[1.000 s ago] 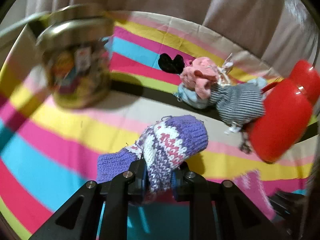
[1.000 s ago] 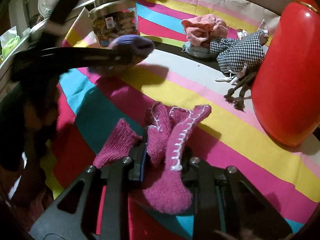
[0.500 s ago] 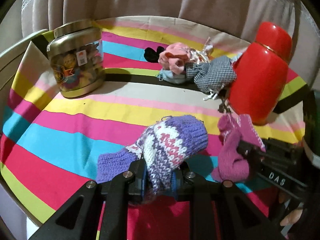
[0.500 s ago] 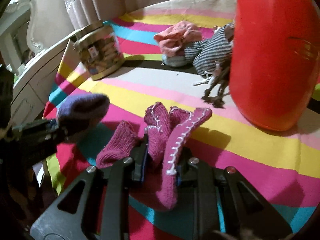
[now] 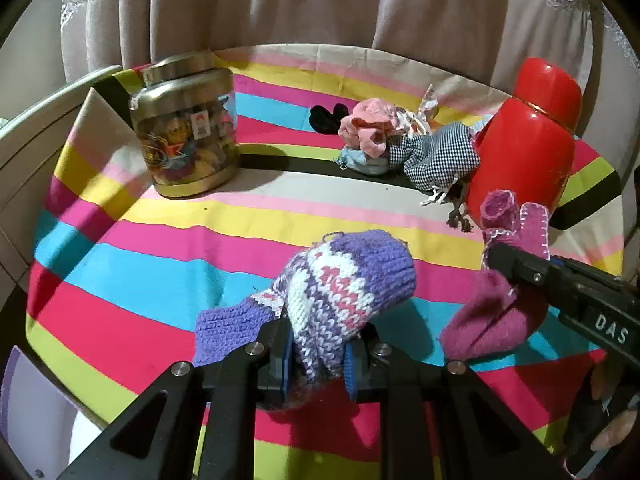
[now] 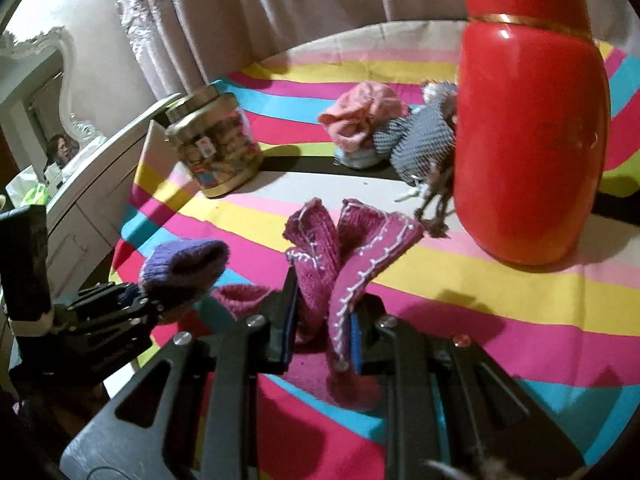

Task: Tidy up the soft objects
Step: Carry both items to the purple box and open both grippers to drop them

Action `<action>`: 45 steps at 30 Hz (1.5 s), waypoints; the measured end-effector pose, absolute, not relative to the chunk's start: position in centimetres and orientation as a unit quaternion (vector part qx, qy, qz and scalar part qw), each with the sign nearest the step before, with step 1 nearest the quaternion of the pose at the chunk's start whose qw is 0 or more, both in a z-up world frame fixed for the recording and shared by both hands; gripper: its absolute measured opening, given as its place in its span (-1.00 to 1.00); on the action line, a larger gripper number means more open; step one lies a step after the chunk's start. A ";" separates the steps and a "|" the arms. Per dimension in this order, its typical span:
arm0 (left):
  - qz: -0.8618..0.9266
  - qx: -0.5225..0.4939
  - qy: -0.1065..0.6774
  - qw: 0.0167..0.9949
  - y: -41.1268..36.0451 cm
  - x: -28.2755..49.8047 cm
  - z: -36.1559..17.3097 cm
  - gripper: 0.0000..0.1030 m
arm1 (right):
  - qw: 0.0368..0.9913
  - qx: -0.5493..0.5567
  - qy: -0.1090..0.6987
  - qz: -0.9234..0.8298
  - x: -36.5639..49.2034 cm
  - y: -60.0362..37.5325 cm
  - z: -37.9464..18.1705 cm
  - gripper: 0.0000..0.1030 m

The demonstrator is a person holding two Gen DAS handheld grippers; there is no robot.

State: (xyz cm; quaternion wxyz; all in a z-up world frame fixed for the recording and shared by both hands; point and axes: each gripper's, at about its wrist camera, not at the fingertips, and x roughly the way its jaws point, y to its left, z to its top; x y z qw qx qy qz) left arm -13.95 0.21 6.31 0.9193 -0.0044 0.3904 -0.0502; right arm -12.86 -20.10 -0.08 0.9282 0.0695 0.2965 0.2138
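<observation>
Purple-and-white knitted wool fills the left gripper (image 5: 318, 364), its two fingers closed tight on a patterned baby bootie (image 5: 340, 296) held clear above the striped tablecloth (image 5: 160, 280). Just to its right, the right gripper (image 6: 322, 330) is clamped on a pair of magenta knitted booties (image 6: 344, 248) with white stitched edging, cuffs standing up between the pads and toes drooping below. Both loads hang over the near half of the table, while a pile of soft things — a pink cloth bundle (image 5: 366, 128), a checked fabric pouch (image 5: 436, 156) and a black item (image 5: 328, 118) — lies at the far side, between a gold-lidded cookie jar (image 5: 186, 128) and a tall red vase (image 5: 524, 140).

The step in hand appears to be carrying the footwear to that pile. Doing it well likely means keeping both grips firm, since loose knit slips and sags, and steering the right-hand load wide of the vase, which stands close beside its path and could tip. Lowering each bootie until it rests on the cloth before the fingers part should keep the pile neat; the brown cord (image 5: 458, 216) trailing at the vase's foot could snag.
</observation>
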 end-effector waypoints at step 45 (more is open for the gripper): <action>0.214 -0.123 0.371 0.895 22.9 -31.4 7.8 -0.39 | 0.762 -0.184 0.258 0.564 -28.8 5.0 1.8 -0.51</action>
